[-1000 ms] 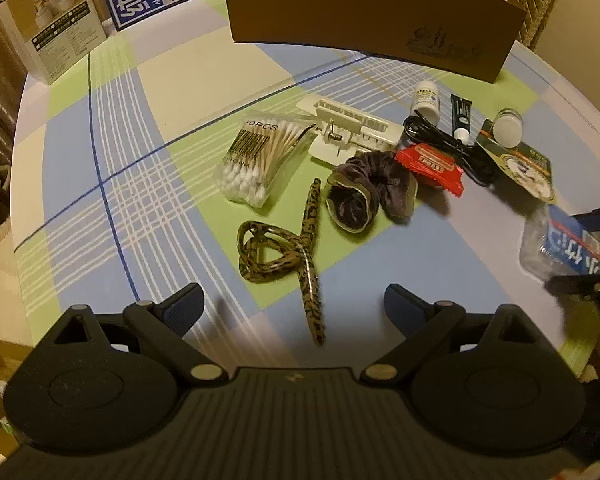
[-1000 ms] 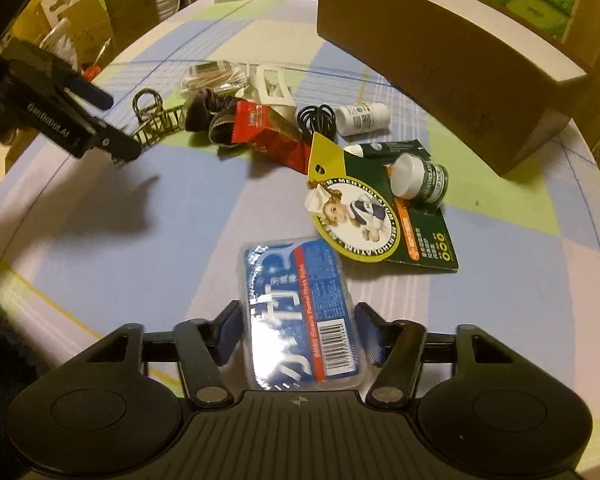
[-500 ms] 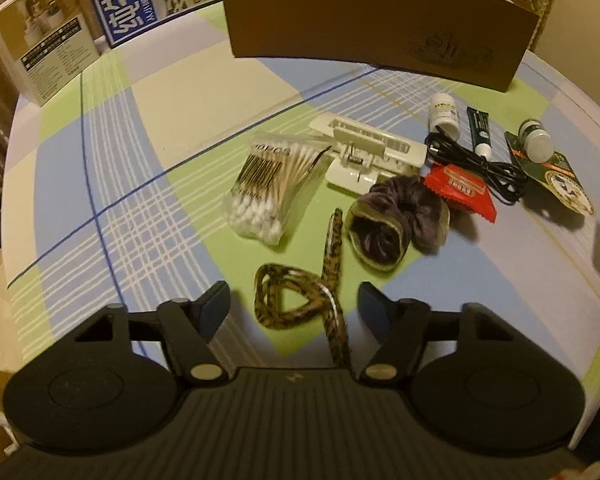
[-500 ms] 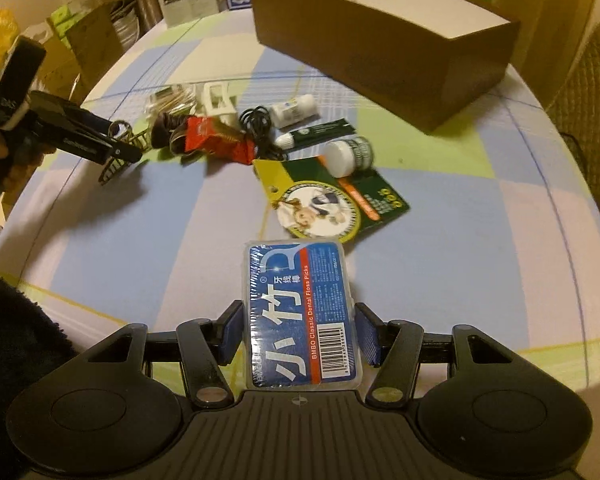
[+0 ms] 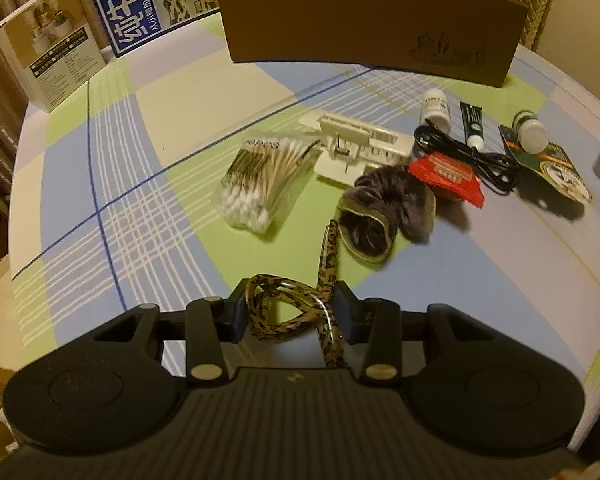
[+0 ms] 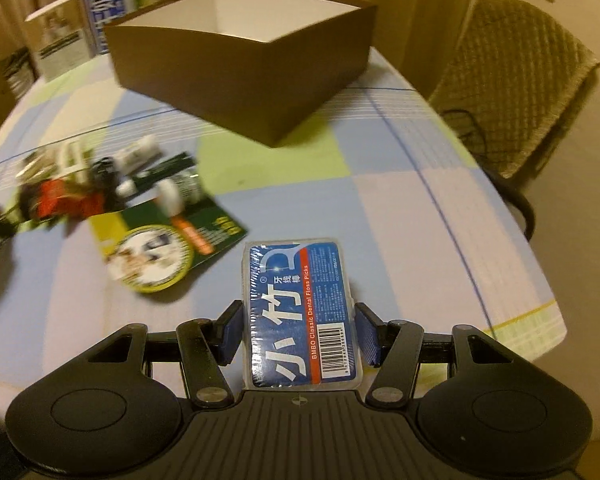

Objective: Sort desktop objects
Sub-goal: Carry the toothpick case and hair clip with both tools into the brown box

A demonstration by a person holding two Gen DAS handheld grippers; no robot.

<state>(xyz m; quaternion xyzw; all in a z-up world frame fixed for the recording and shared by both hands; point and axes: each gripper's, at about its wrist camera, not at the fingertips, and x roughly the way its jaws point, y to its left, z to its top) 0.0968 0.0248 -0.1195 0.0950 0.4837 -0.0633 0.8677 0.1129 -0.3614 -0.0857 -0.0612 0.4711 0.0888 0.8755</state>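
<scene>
My left gripper [image 5: 290, 312] is shut on a leopard-print hair clip [image 5: 300, 304] low over the checked tablecloth. Beyond it lie a bag of cotton swabs [image 5: 260, 178], a white plastic holder [image 5: 360, 146], a grey scrunchie [image 5: 384, 212], a red packet [image 5: 446, 174], a black cable [image 5: 472, 156], a white bottle [image 5: 436, 106], a black tube [image 5: 473, 125] and a green card with a small jar [image 5: 534, 134]. My right gripper [image 6: 298, 330] is shut on a blue box of dental floss picks [image 6: 300, 316], held above the table. The open brown box [image 6: 244, 56] stands ahead of it.
The brown box also shows at the back in the left wrist view [image 5: 372, 20]. Product boxes [image 5: 52, 60] stand at the table's far left edge. A quilted chair [image 6: 516, 96] stands beyond the table's right edge [image 6: 548, 288]. The green card [image 6: 168, 248] lies left of the floss box.
My left gripper moved forward and closed on the hair clip. My right gripper lifted the floss box and swung right, toward the brown box.
</scene>
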